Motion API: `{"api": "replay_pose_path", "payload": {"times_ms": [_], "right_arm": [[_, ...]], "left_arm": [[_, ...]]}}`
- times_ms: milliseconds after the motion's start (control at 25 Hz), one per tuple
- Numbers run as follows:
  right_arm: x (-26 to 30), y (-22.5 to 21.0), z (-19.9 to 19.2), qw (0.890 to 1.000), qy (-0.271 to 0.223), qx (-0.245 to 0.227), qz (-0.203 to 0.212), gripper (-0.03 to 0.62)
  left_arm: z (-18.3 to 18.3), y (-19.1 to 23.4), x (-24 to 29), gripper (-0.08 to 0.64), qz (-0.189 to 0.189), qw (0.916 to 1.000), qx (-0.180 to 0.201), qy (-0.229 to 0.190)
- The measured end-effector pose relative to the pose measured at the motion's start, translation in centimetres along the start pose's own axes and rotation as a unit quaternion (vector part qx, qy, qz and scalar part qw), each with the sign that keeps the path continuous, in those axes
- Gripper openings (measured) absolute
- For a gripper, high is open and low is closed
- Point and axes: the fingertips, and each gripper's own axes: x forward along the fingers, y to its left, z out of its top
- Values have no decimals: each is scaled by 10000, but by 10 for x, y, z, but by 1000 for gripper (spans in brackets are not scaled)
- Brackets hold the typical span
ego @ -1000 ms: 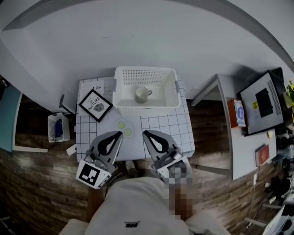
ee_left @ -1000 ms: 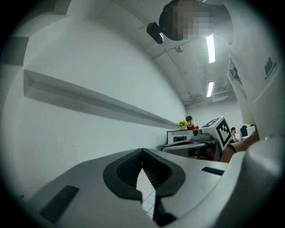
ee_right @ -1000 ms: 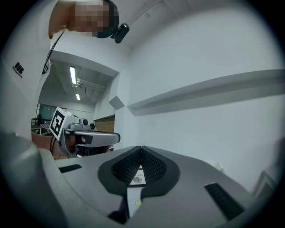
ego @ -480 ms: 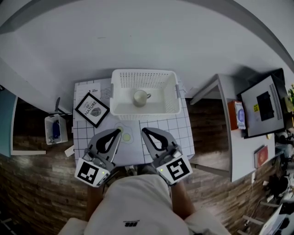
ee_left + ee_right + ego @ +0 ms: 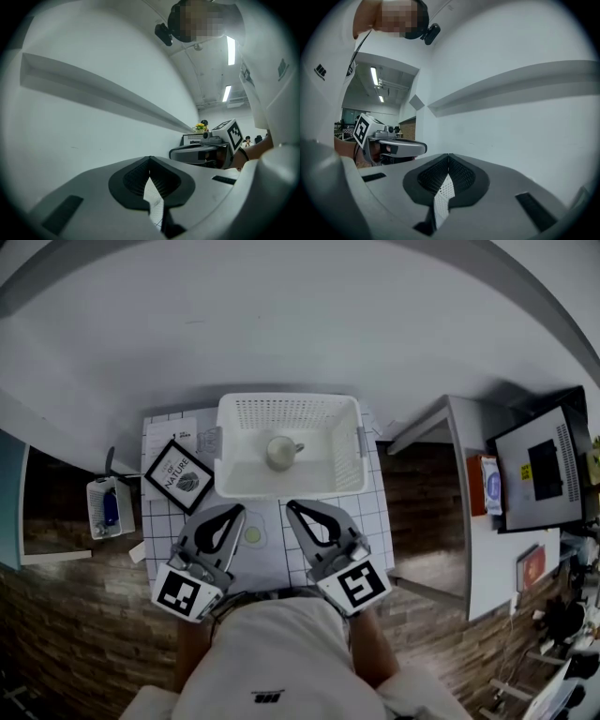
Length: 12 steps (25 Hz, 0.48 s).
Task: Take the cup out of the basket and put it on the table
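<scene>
Closest to the person, the left hand-held gripper [image 5: 238, 512] and the right hand-held gripper [image 5: 292, 507] hover side by side over the white grid-patterned counter [image 5: 373, 507]. Each has its jaws pressed together on nothing, which reads as a ready pose before either commits to a reach. Both point level at the near wall of the white perforated plastic basket [image 5: 234, 474], just short of it, so whichever goes in will probably have to rise over the rim and open. The small cream ceramic cup [image 5: 280, 452] stands upright on the basket floor, apart from every wall. Its handle is turned rightward, which seems to favour the right hand-held gripper. A black-framed picture [image 5: 176, 474] lies left of the basket.
</scene>
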Motion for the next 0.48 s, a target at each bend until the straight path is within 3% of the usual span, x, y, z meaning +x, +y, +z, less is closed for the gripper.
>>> {"api": "replay_pose_path", "payload": {"times_ms": [480], "right_arm": [[25, -23, -19, 9997, 232, 23, 64, 13]], "left_arm": [[-15, 23, 28, 5, -49, 9998, -106, 183]]}}
